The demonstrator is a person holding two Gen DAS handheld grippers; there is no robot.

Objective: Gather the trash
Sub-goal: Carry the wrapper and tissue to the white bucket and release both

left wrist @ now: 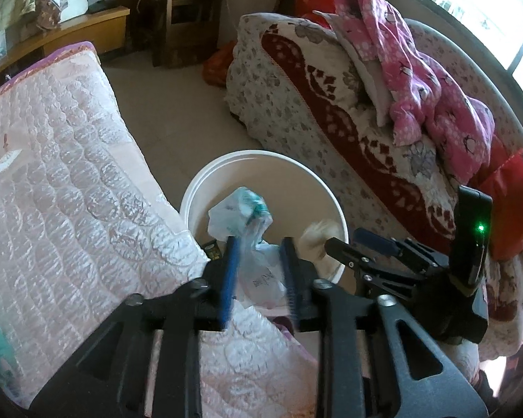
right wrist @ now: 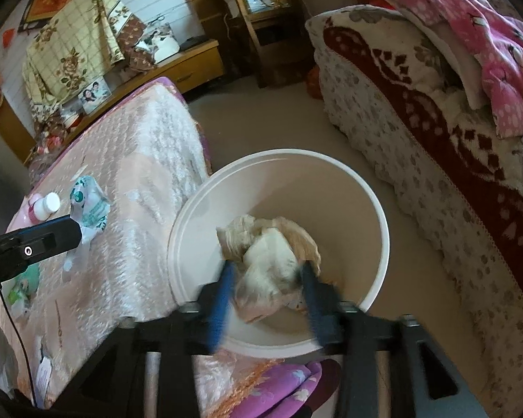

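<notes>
**A lived-in home bedroom**

A quilted pink bedspread [right wrist: 129, 181] is filling the left of the frame, and a floral sofa [left wrist: 331, 111] draped with pink clothing [left wrist: 418, 80] is running along the right. At upper left, a wooden cabinet [right wrist: 188, 62] is standing against the wall, holding family photos [right wrist: 94, 94].

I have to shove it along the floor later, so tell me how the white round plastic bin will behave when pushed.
The white round plastic bin probably slides easily: the tiled floor looks smooth. It likely feels light, holding only crumpled paper. Wide and squat, it seems unlikely to tip.
</notes>
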